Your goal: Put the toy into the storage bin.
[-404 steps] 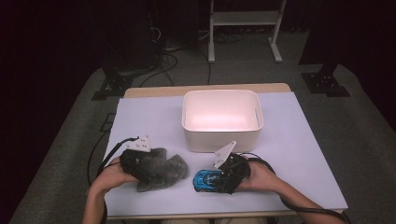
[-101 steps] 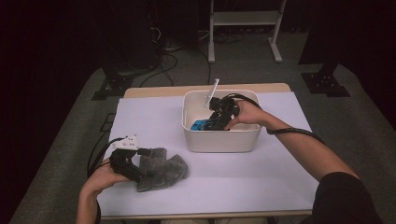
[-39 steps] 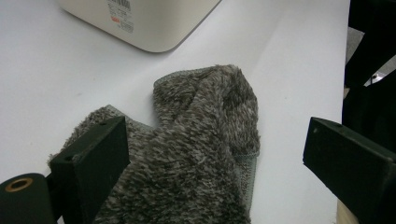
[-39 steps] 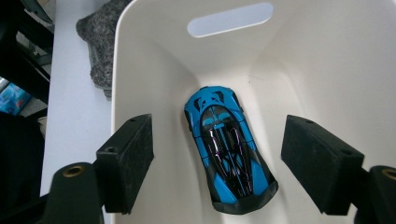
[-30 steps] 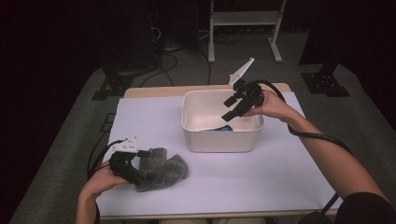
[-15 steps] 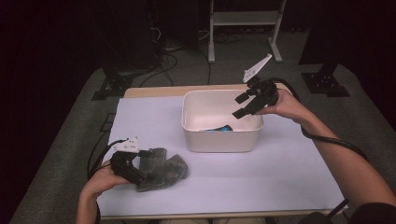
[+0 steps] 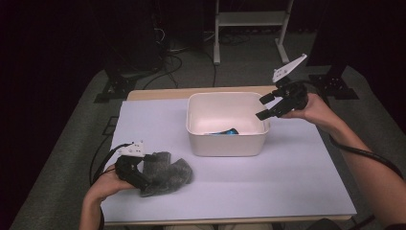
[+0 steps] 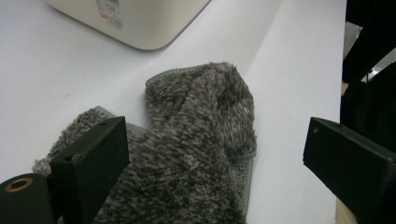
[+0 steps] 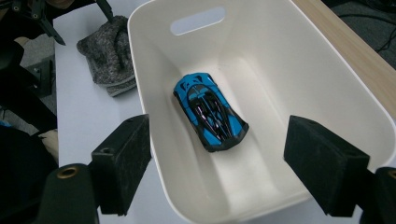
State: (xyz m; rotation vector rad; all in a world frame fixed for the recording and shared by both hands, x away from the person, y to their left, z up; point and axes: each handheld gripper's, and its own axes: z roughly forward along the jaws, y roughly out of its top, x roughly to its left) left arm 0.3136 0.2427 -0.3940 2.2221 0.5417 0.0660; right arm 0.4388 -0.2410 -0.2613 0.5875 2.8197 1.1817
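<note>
A label with red and grey print sits on the outer wall of the white plastic bin at the top of the left gripper view; its writing is too small to read. No other writing shows.

In the high view the bin stands at the centre of the frame on the white-covered table. It holds one thing: a blue and black toy sports car, lying flat on the bin floor in the middle of the right gripper view, its length slanting from upper left to lower right. From above, a sliver of the car shows against the bin's near wall. The bin's far wall has an oval handle slot.

The right gripper hangs at the right of the high view, over the bin's right rim, jaws spread wide with nothing between them; in its own view the bin and car lie well beyond its pads.

The left gripper rests at the lower left of the high view, at the left edge of a grey fuzzy cloth crumpled on the table. In the left gripper view its jaws stand spread, the cloth lying between them, the left pad against the pile and the right pad clear of it.
</note>
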